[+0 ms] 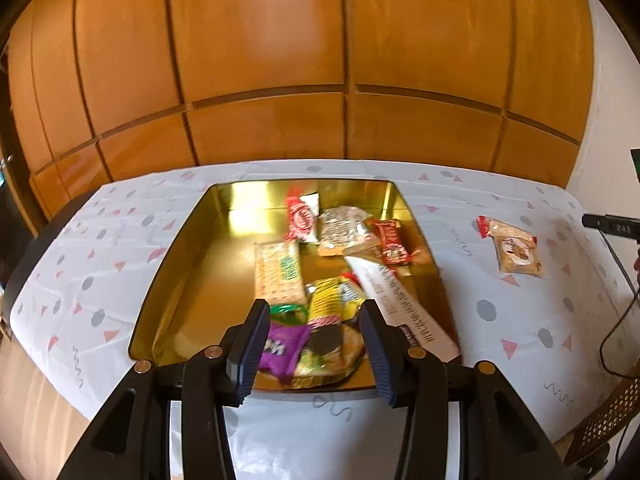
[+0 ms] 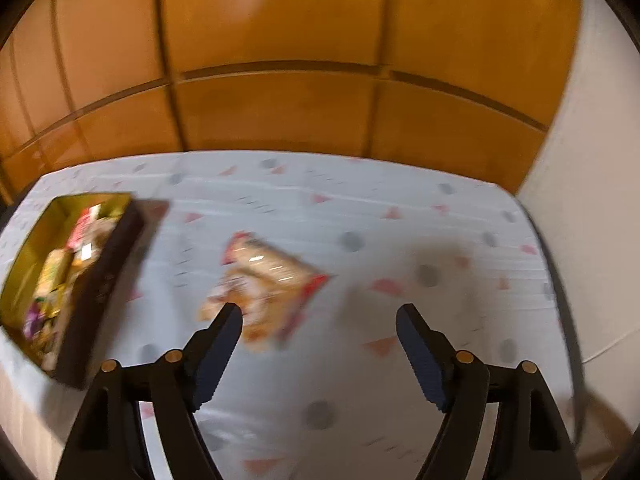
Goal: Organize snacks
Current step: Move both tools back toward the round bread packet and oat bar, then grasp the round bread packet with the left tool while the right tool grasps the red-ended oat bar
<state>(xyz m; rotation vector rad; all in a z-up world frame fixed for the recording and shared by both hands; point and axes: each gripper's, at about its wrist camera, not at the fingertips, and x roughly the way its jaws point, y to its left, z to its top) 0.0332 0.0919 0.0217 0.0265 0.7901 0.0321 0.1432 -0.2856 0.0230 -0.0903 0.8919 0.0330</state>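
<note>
Nearest, the left gripper (image 1: 316, 344) is seen released and empty over the near end of the gold tin (image 1: 192, 248), where snacks are heaped from 6 to 1 o'clock, and the right gripper (image 2: 320, 340) is likewise spread wide and empty above the cloth (image 2: 360, 380). Farther out, one packet (image 2: 262, 280) is left lying alone on the cloth, at about 11 o'clock of the right gripper and well apart from the tin. It is judged light, crinkly, slippery and crushable, so a gentle pinch across its flat middle or at a sealed end is advised.

Motion blur smears the lone snack packet (image 2: 262, 288), its print unreadable.
</note>
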